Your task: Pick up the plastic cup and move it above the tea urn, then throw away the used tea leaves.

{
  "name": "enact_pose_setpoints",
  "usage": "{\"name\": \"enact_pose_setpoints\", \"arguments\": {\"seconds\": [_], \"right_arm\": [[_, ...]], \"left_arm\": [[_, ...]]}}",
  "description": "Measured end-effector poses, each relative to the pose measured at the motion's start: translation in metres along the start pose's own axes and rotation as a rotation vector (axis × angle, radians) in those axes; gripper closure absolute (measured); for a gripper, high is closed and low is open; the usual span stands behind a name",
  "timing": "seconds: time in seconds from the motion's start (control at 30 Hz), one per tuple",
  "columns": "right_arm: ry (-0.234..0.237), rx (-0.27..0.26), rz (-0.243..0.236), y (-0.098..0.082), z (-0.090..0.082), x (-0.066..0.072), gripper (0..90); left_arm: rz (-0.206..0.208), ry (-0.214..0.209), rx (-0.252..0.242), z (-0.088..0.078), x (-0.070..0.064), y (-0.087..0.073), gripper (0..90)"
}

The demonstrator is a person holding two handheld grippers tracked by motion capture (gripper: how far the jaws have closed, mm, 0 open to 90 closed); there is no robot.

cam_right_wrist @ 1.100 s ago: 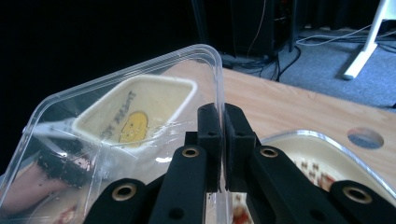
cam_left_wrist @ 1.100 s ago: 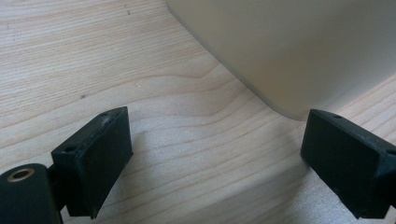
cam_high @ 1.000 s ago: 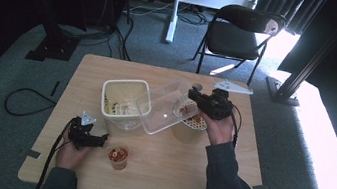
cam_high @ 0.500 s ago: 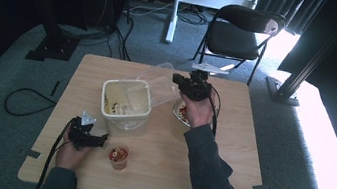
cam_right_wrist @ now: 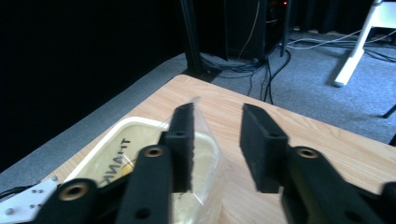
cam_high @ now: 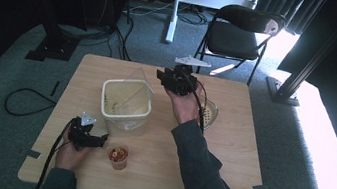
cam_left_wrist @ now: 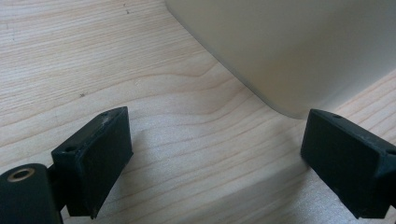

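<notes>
A cream square tub point(cam_high: 125, 102) stands mid-table, its wall point(cam_left_wrist: 299, 51) just ahead of my left gripper. A clear plastic lid point(cam_high: 141, 81) leans on the tub's far right corner. My right gripper point(cam_high: 163, 76) hovers beside that lid. Its jaws have just been opening and stand apart point(cam_right_wrist: 218, 109). The lid point(cam_right_wrist: 201, 135) lies against the outside of one finger point(cam_right_wrist: 183, 140), and nothing is between the pads. My left gripper point(cam_high: 99, 140) rests open on the wood point(cam_left_wrist: 217, 140), holding nothing, between the tub and a small cup of red pieces point(cam_high: 118, 154).
A shallow bowl with a speckled tan filling point(cam_high: 209, 112) sits right of the right forearm. A black chair point(cam_high: 243, 35) and a white stand are beyond the table's far edge point(cam_high: 126, 62). Cables run over the floor at the left.
My right hand carried the clear lid from over the bowl leftward to the tub, then its jaws opened and the lid now leans there. The left gripper stayed put.
</notes>
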State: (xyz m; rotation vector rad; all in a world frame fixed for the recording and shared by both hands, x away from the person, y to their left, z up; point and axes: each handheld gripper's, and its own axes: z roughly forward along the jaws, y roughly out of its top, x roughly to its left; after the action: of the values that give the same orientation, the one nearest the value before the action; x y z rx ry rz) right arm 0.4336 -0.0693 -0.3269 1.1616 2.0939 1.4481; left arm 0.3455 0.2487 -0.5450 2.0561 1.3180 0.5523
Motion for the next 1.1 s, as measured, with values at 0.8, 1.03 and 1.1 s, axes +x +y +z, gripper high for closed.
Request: {"name": "enact_pose_setpoints", "arguments": {"seconds": [0.8,1.03,1.1], "right_arm": [[-0.015,0.064,-0.118,-0.07,-0.046,-0.024,52.5],[-0.055,0.045,-0.135,-0.081,-0.068,-0.032,51.1],[-0.066,0.042,-0.142,-0.086,-0.074,-0.034,50.7]], "left_arm": [[0.033,-0.031,-0.026,-0.006,0.0,-0.005,19.7],[0.051,-0.046,-0.007,-0.012,-0.001,-0.008,23.3],[0.041,-0.071,0.005,-0.017,-0.002,-0.009,27.4]]}}
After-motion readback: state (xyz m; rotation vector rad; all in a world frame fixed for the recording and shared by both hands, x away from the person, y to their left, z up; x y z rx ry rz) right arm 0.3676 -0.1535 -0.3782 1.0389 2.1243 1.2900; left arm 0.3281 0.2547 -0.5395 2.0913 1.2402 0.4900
